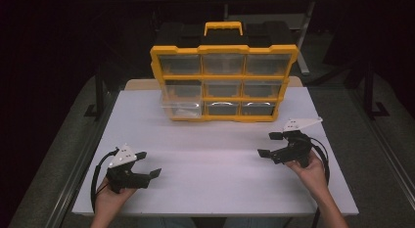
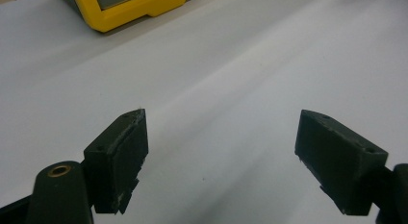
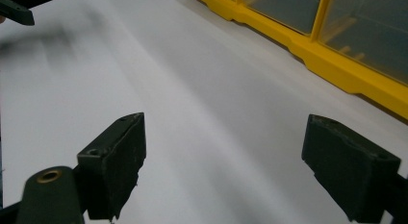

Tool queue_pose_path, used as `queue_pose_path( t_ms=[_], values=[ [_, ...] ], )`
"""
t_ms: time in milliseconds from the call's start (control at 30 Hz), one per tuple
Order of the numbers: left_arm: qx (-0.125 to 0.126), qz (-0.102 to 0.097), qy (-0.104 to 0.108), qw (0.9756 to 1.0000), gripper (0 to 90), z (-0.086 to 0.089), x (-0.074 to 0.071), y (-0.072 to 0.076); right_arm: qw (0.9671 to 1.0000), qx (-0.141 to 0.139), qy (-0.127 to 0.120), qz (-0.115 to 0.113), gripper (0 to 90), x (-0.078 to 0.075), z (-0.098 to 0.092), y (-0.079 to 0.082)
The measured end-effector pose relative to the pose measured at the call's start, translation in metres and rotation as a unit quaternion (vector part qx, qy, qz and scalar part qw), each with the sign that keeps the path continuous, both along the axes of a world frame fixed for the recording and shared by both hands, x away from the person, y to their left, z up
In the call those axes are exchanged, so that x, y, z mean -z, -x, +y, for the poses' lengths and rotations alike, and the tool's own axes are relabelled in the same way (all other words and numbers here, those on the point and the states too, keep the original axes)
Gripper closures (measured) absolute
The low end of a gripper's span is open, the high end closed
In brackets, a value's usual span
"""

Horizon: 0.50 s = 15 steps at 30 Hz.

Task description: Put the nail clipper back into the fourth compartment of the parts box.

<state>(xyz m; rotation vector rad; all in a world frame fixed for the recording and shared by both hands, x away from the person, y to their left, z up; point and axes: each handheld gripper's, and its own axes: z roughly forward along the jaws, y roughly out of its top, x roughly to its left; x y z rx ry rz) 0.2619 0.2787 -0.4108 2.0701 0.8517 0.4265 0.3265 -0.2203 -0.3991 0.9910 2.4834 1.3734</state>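
A yellow and black organiser box (image 1: 223, 79) with several clear drawers stands upright at the far middle of the white table (image 1: 215, 164). Its lower-left drawer (image 1: 180, 108) is pulled out a little. My left gripper (image 1: 148, 164) rests near the table's front left, open, with nothing between its jaws; its own view shows the left gripper (image 2: 221, 137) over bare table, with a corner of the box (image 2: 125, 12) far off. My right gripper (image 1: 269, 144) is at the front right, open and empty. In its own view the right gripper (image 3: 223, 142) has the box's base (image 3: 332, 65) to its right.
A black case lid (image 1: 222, 34) with a yellow handle lies behind the box. Dark floor and metal frame legs (image 1: 99, 91) surround the table. The table edges are close to both hands.
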Motion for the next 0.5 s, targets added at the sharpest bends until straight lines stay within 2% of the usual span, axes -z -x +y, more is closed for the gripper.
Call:
queue_pose_path(
  t_ms=[300, 500],
  values=[
    [-0.003, 0.001, -0.002, 1.0000, 18.9, 0.003, 0.002, -0.002, 1.0000, 0.005, 0.000, 0.004, 14.6, 0.010, -0.006, 0.009],
    [-0.009, 0.003, -0.002, 0.9999, 18.1, 0.002, 0.003, -0.003, 0.9999, 0.007, -0.006, -0.009, 14.6, 0.011, -0.008, 0.014]
  ],
)
